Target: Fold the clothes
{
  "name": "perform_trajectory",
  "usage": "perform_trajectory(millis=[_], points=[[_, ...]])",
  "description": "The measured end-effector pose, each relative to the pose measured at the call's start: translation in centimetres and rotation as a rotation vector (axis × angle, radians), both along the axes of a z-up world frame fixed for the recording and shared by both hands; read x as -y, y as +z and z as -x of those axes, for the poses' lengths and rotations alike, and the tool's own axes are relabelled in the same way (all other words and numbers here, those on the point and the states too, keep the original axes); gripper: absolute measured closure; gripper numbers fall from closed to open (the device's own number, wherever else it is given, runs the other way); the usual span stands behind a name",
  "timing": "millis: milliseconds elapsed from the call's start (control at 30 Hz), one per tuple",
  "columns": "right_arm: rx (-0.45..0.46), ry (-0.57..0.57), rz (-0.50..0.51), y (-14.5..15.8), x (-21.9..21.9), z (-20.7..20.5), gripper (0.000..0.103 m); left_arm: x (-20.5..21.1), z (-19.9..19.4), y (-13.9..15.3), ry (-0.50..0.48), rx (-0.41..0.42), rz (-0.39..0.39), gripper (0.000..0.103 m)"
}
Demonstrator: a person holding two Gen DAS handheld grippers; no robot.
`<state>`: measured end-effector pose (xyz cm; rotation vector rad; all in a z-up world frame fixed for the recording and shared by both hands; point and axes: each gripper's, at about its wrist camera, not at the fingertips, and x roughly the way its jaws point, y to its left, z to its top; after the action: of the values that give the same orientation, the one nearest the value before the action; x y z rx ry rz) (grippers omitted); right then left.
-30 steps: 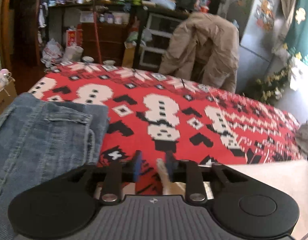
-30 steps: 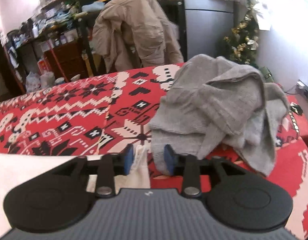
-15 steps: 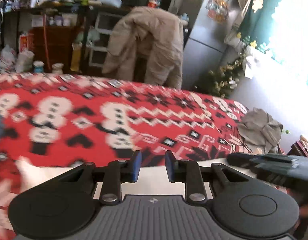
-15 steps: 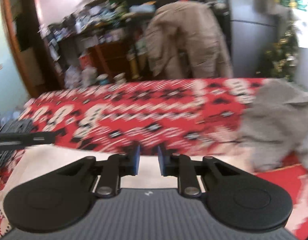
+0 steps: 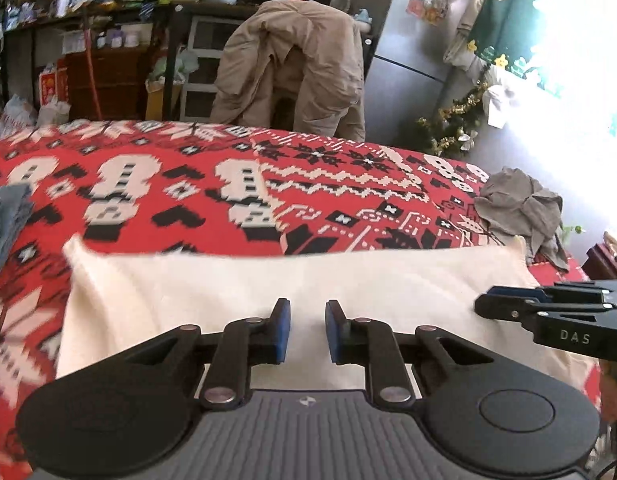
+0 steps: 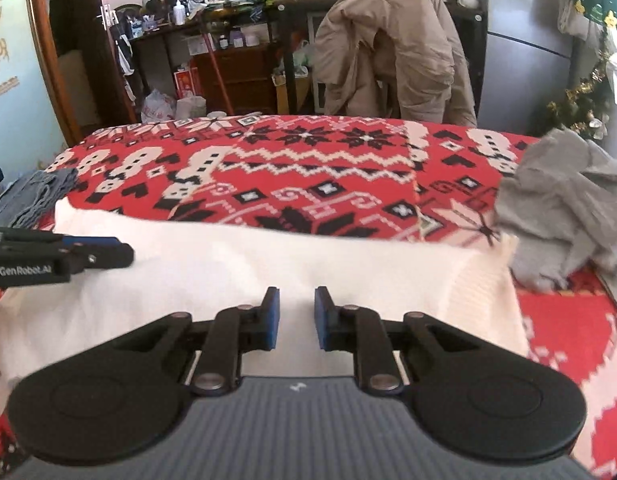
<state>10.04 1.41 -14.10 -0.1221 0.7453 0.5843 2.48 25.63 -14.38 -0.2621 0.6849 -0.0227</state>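
Cream-white knitted fabric, a soft folded garment (image 5: 268,280), lies spread across the near part of a bed covered by a red blanket with white and black woven patterns (image 5: 308,184); the right wrist view shows the same cream garment (image 6: 268,264) with a ribbed edge at its right end. The left hand-held gripper (image 5: 307,330) hangs over the middle of the cream garment with its blue-padded fingers (image 5: 282,330) parted and nothing between them. The right hand-held gripper (image 6: 295,317) is likewise released, its blue pads apart above the cloth. Each gripper appears in the other's view, reaching in from the side over the garment's end: the right one at the right edge (image 5: 548,312), the left one at the left edge (image 6: 60,258). A crumpled grey sweater (image 6: 564,208) sits on the blanket just beside the cream garment's right end, its lower folds near the ribbed edge. Folded blue denim jeans (image 6: 40,192) lie at the garment's left end. Beyond the bed, a beige jacket draped over a chair (image 5: 292,68) stands before cluttered dark shelves (image 5: 108,40), with a grey refrigerator (image 5: 408,60) to the right.
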Motion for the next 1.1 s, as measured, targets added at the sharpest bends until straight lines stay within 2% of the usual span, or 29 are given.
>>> perform_trajectory(millis=[100,267,433,567,667,733,900,1033,1067,1100], points=[[-0.006,0.004,0.009,0.0,1.3,1.5,0.084,-0.1,2.2,-0.3,0.003,-0.004,0.004,0.083],[0.003,0.018,0.013,-0.4,3.2,4.2,0.082,0.2,5.7,-0.3,-0.012,-0.002,-0.047,0.083],[-0.003,0.014,0.019,-0.2,4.5,6.4,0.082,0.1,8.0,-0.2,0.010,-0.013,-0.031,0.083],[0.006,0.002,0.026,0.3,5.0,7.8,0.081,0.9,9.0,0.0,0.001,0.002,-0.014,0.083],[0.015,0.021,0.018,0.3,5.1,9.2,0.081,1.9,9.7,-0.3,-0.022,0.006,-0.073,0.083],[0.010,0.024,0.031,0.1,5.2,10.0,0.081,2.0,10.2,-0.3,-0.021,0.005,-0.083,0.081],[0.016,0.010,0.006,0.7,6.6,10.5,0.083,1.5,11.1,0.0,-0.010,0.006,-0.066,0.081],[0.035,-0.018,-0.002,1.1,7.3,9.9,0.082,1.1,10.6,0.5,0.006,0.038,-0.038,0.081],[0.034,-0.030,0.000,1.0,7.3,9.2,0.083,1.0,10.1,0.4,0.015,0.034,-0.042,0.081],[0.033,-0.043,0.002,0.9,7.3,8.6,0.089,0.9,9.9,0.3,0.022,0.032,-0.043,0.081]])
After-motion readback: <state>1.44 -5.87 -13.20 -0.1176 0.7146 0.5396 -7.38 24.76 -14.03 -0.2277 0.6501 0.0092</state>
